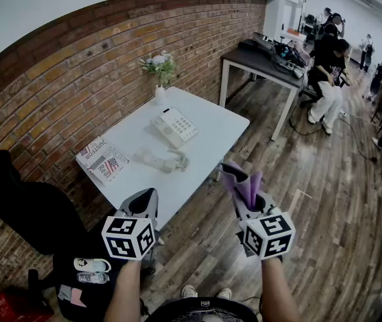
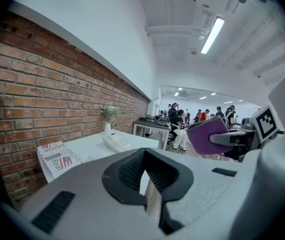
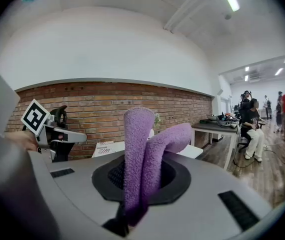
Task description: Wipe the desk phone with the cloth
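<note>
A white desk phone (image 1: 175, 127) sits on the white table (image 1: 211, 123); its handset (image 1: 159, 160) lies off the cradle nearer me. My right gripper (image 1: 243, 192) hovers over the floor, short of the table's near corner, shut on a purple cloth (image 1: 244, 183) that sticks up folded from its jaws. The right gripper view shows the cloth (image 3: 141, 149) pinched in the gripper (image 3: 131, 206). My left gripper (image 1: 142, 204) hangs at the table's near edge, shut and holding nothing. In the left gripper view the gripper (image 2: 150, 196) points at the phone (image 2: 116, 142), with the cloth (image 2: 208, 134) at right.
A newspaper (image 1: 102, 161) lies on the table's left end and a vase of flowers (image 1: 159, 72) stands by the brick wall. A black chair (image 1: 23, 206) is at left and a dark desk (image 1: 261, 62) beyond. People (image 1: 328, 79) sit at right. Shoes (image 1: 90, 265) lie on the floor.
</note>
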`<state>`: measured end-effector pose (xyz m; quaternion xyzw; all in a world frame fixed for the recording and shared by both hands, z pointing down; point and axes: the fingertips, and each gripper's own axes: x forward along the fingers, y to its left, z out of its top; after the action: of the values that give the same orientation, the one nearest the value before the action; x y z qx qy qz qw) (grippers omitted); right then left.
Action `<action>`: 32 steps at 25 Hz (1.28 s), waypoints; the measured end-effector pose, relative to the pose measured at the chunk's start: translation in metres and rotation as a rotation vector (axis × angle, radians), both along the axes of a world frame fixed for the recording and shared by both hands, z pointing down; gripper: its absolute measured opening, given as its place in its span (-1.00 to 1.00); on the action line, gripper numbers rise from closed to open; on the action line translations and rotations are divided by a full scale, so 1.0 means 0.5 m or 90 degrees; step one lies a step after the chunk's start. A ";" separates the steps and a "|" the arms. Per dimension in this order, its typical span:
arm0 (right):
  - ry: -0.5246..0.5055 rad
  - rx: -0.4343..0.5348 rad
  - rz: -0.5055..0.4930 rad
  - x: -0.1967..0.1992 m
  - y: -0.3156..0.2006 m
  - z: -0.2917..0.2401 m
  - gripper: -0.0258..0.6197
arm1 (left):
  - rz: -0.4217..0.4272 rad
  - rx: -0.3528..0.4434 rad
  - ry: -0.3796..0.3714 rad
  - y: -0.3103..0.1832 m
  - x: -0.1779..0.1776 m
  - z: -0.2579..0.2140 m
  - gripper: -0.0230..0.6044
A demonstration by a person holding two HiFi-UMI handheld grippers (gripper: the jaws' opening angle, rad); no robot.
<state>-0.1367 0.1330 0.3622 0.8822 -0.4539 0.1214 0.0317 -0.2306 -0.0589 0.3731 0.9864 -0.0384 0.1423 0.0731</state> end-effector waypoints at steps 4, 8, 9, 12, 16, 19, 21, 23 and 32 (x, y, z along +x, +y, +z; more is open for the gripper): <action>-0.009 0.009 0.013 0.013 -0.025 0.004 -0.78 | 0.008 -0.005 -0.001 -0.030 0.018 0.005 -0.91; -0.017 0.009 0.029 0.033 -0.036 0.015 -0.78 | 0.023 -0.004 -0.004 -0.047 0.048 0.011 -0.91; -0.018 0.008 0.032 0.040 -0.037 0.018 -0.78 | 0.027 -0.003 -0.006 -0.049 0.058 0.013 -0.91; -0.021 0.007 0.040 0.069 -0.040 0.022 -0.78 | 0.035 -0.003 -0.011 -0.054 0.089 0.019 -0.91; -0.026 0.010 0.046 0.122 -0.039 0.030 -0.78 | 0.042 -0.002 -0.015 -0.054 0.144 0.026 -0.91; -0.027 0.010 0.038 0.177 -0.041 0.041 -0.78 | 0.039 0.000 -0.017 -0.051 0.199 0.035 -0.91; -0.028 0.008 0.027 0.220 -0.042 0.048 -0.78 | 0.032 0.000 -0.020 -0.047 0.244 0.041 -0.91; -0.031 0.006 0.016 0.270 -0.038 0.054 -0.78 | 0.026 0.001 -0.023 -0.037 0.293 0.045 -0.91; -0.042 0.007 -0.052 0.504 -0.014 0.053 -0.78 | -0.033 0.022 -0.046 0.006 0.498 0.049 -0.91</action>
<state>0.1155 0.1259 0.3889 0.8585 -0.4911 0.1465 0.0169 0.0186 -0.0559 0.3978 0.9803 -0.0694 0.1753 0.0582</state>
